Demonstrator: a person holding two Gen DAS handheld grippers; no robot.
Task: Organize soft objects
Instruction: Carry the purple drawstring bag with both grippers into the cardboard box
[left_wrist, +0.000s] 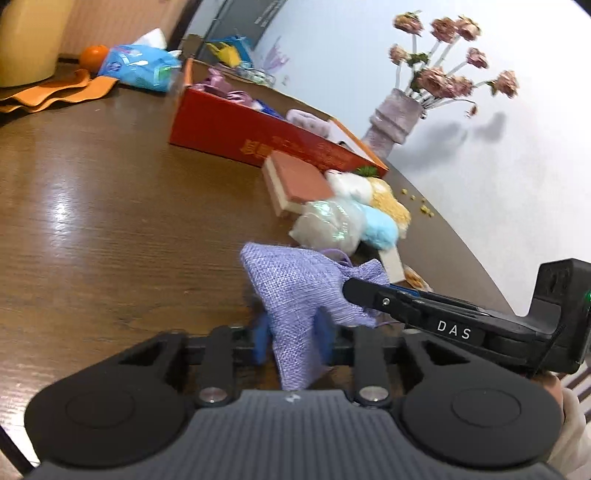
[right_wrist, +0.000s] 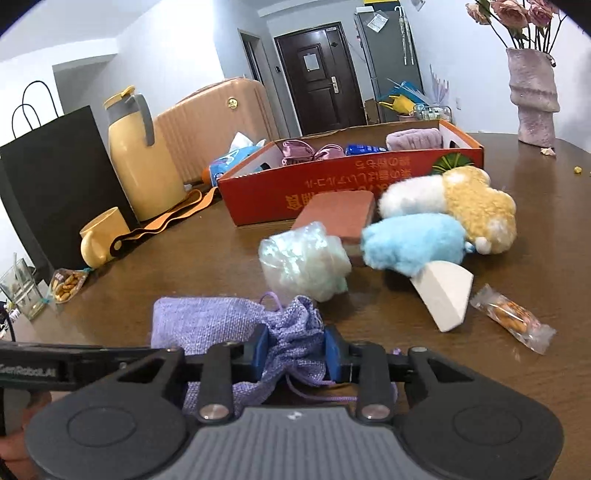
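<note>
A lilac burlap drawstring pouch (left_wrist: 295, 291) is held above the brown table by both grippers. My left gripper (left_wrist: 291, 336) is shut on its body. My right gripper (right_wrist: 295, 350) is shut on its gathered neck (right_wrist: 295, 325), and reaches in from the right in the left wrist view (left_wrist: 354, 291). Beyond lie a shiny white pouf (right_wrist: 303, 258), a blue plush (right_wrist: 413, 243), a white plush (right_wrist: 410, 195) and a yellow plush (right_wrist: 480, 206). The red cardboard box (right_wrist: 332, 192) behind them holds pink and lilac soft items (right_wrist: 413, 138).
A terracotta sponge block (right_wrist: 340, 214) leans on the box. A white wedge (right_wrist: 443, 291) and snack packet (right_wrist: 513, 317) lie right. Yellow jug (right_wrist: 140, 158), mug (right_wrist: 99, 236), black bag (right_wrist: 55, 177) and orange strap (right_wrist: 166, 221) stand left. A flower vase (right_wrist: 532, 99) stands at the far right.
</note>
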